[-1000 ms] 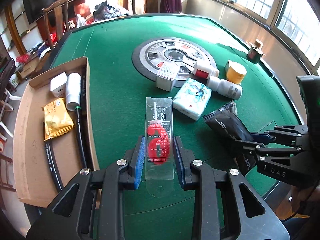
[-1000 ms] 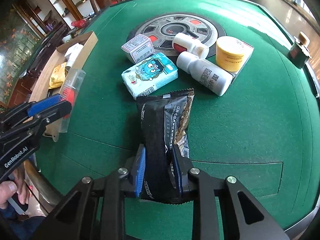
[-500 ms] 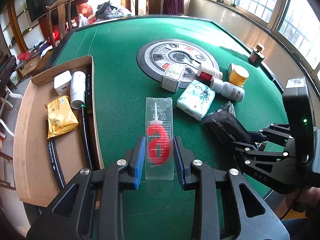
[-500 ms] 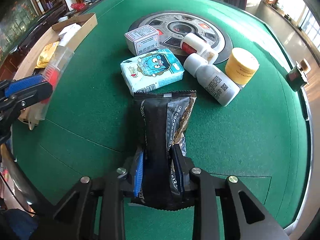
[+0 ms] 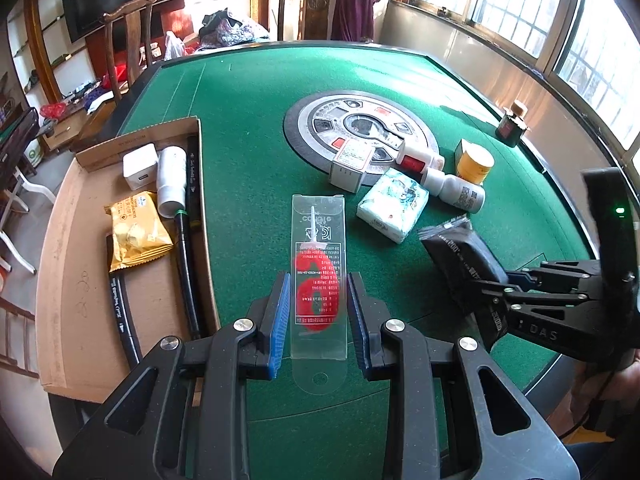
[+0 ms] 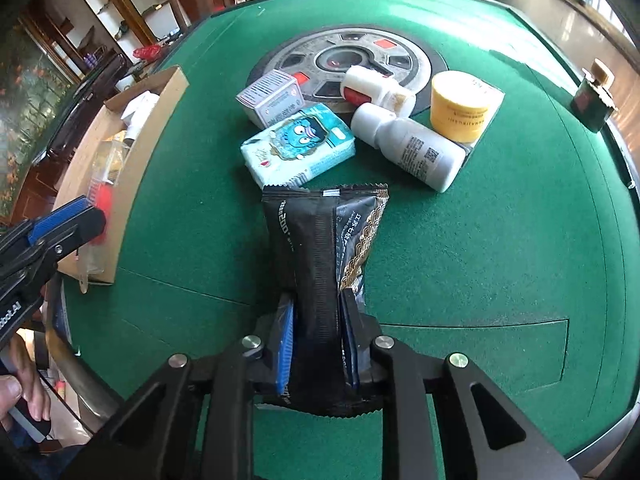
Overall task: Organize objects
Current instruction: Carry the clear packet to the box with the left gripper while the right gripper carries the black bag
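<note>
My left gripper (image 5: 319,320) is shut on a clear plastic pack with a red item inside (image 5: 318,276), held above the green table near its front edge. My right gripper (image 6: 318,340) is shut on a black snack packet (image 6: 320,248), also held above the felt; it shows at the right of the left wrist view (image 5: 460,256). The left gripper (image 6: 64,220) with the clear pack (image 6: 102,184) shows at the left of the right wrist view, beside the cardboard box (image 6: 132,160).
The cardboard box (image 5: 76,248) at the table's left holds a yellow packet (image 5: 136,232), a white tube (image 5: 172,182), a white charger (image 5: 138,166) and black cable. A blue tissue pack (image 6: 298,144), small carton (image 6: 270,96), two white bottles (image 6: 408,146), a yellow jar (image 6: 460,106) lie mid-table.
Both grippers have lifted and drawn back a little with their loads still held. The left gripper and its clear pack now sit closer to the cardboard box.
</note>
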The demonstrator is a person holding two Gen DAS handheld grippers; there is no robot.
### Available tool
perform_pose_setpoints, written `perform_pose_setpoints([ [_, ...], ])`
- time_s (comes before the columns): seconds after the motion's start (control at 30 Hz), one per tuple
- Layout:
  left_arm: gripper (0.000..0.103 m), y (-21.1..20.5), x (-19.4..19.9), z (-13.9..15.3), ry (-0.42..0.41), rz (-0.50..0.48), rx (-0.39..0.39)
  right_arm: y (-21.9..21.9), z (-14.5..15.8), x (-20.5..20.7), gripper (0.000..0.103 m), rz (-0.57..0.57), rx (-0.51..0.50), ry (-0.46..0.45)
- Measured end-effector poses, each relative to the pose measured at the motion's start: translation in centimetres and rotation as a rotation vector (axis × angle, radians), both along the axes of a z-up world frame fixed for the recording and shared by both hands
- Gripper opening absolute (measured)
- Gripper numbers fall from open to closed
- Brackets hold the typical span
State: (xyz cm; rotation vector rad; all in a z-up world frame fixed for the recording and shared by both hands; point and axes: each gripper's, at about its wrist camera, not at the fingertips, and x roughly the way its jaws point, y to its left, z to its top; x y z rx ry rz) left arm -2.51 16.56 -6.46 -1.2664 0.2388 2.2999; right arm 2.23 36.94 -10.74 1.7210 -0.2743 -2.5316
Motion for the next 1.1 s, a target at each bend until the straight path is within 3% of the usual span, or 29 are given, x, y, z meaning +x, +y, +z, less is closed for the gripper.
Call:
perform_pose_setpoints([
  [0.33, 0.027, -2.6, -0.7, 1.0, 0.027, 0.053, 0.003, -3.3, 3.0, -0.9, 0.02, 0.07, -0.032, 0.053],
  [0.67, 0.027, -9.3, -2.9, 2.1, 0.056, 0.169, 0.004, -10.7, 5.5, -4.5, 0.02, 0.194, -0.082, 0.072],
  [1.1, 0.027, -15.8, -6.3, -0.9, -0.01, 0.235, -0.01, -21.2, 5.5, -12.0, 0.02, 0.291, -0.088, 0.058],
])
